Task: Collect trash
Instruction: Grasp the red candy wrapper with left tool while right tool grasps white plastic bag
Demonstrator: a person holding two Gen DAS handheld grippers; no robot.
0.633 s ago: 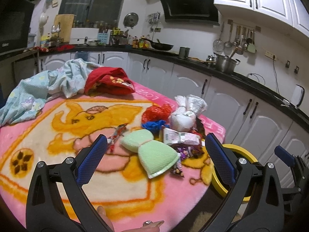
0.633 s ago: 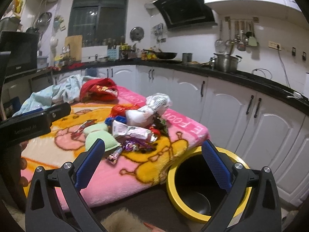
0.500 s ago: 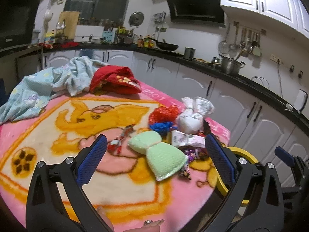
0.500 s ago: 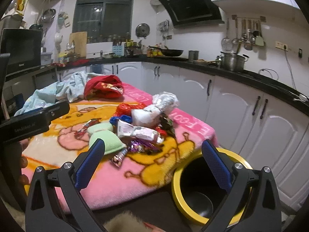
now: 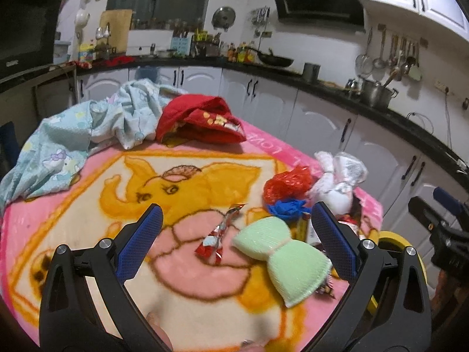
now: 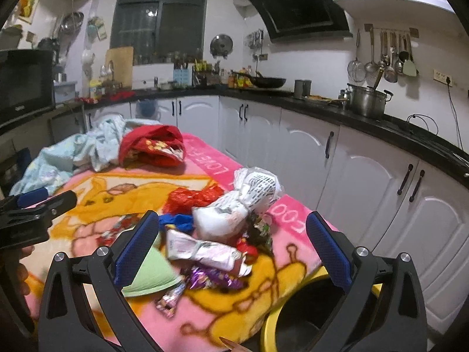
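A heap of trash lies on the pink blanket near its right corner: a red snack wrapper, a red plastic bag, a blue bag, a knotted white bag and a pale green bow-shaped sponge. My left gripper is open just above the red wrapper and the sponge. My right gripper is open over a silver-white wrapper, the white bag and purple foil wrappers. A yellow-rimmed black bin stands below the blanket's corner.
Crumpled light blue cloth and a red cloth lie at the blanket's far side. White cabinets under a black counter curve behind. The other gripper shows at the right edge, a hand and gripper at the left.
Both grippers have moved forward and down toward the trash heap, which looks larger now. Both stay open. The trash itself has not moved.
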